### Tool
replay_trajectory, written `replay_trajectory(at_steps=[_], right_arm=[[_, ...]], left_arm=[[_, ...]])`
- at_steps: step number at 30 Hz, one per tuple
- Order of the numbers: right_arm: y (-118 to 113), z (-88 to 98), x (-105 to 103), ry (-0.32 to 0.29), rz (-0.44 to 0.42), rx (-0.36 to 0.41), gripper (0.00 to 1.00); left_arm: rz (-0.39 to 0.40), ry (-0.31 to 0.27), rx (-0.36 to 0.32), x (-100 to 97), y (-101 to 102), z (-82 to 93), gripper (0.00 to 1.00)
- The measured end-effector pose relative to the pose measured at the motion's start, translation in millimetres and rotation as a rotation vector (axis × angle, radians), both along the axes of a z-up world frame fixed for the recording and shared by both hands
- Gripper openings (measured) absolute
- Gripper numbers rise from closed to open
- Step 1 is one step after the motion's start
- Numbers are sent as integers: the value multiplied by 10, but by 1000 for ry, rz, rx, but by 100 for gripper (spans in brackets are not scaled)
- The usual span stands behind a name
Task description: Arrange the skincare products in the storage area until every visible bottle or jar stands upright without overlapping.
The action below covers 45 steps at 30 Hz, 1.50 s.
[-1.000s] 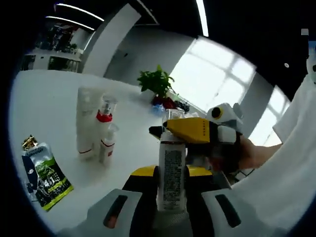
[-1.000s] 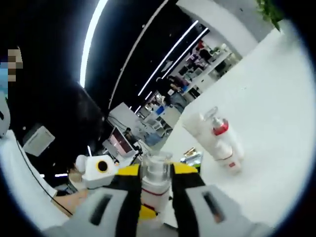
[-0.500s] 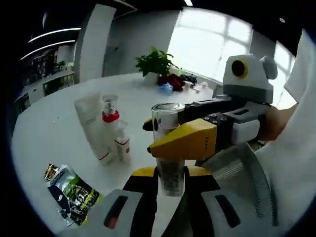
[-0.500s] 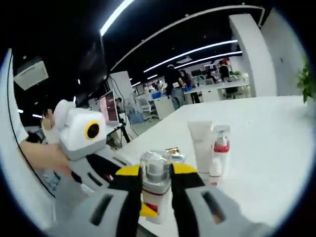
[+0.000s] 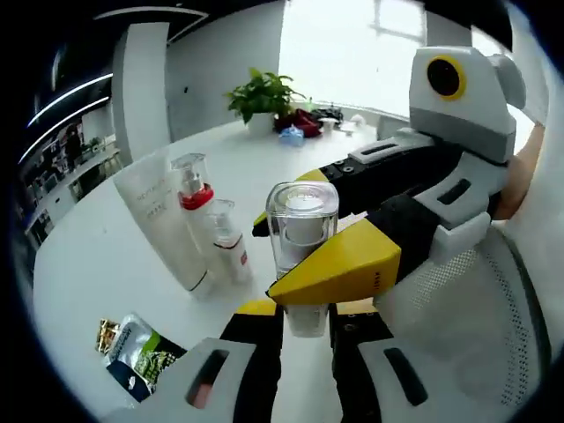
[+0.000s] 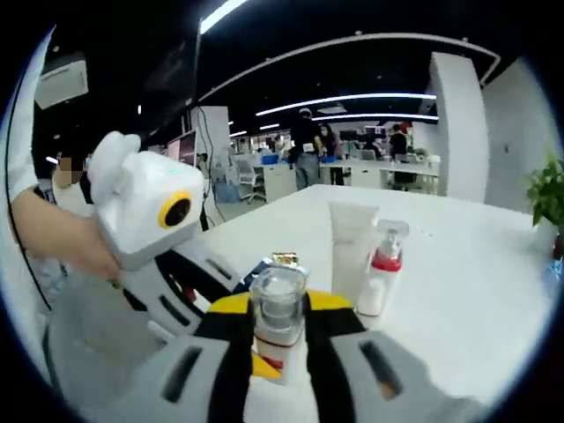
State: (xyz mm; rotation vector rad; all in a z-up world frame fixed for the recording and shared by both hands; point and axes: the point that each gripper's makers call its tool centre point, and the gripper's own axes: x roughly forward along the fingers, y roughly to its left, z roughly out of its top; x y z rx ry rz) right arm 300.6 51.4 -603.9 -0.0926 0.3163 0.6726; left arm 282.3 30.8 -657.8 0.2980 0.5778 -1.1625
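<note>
Two tongs clamp one bottle [image 5: 300, 264] in mid-air above the desk [image 5: 106, 256]: left tongs [image 5: 304, 330] on its base, right tongs [image 6: 279, 339] below its clear cap [image 5: 302, 216]. Rigid, light, probably slick plastic; hold the body, since the cap may pull off.

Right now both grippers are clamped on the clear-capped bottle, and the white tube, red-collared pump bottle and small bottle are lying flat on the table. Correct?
Not quite. The white tube, red-collared pump bottle and small bottle stand upright, close together, on the table; the left gripper view shows it. The rest holds: the left gripper and right gripper are both clamped on the clear-capped bottle.
</note>
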Motion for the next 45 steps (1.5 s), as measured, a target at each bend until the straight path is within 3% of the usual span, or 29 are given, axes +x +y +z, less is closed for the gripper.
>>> replay_trajectory(at_steps=[6,28,35,45], right_arm=[[-4,-247,59,57,-39,-29,21],[-55,-549,163,132,-74,-67,22],[-46,-531,189,134,-71,-40,23],[-178,-482,196,140,-72,-27,33]], left_arm=[[-45,-19,50,63,40,-236,17],[-145,-47,82,184,35,-509,16],[-173,-54,53,232,16,-508,16],[-206,-49,23,340,-22,-507,17]])
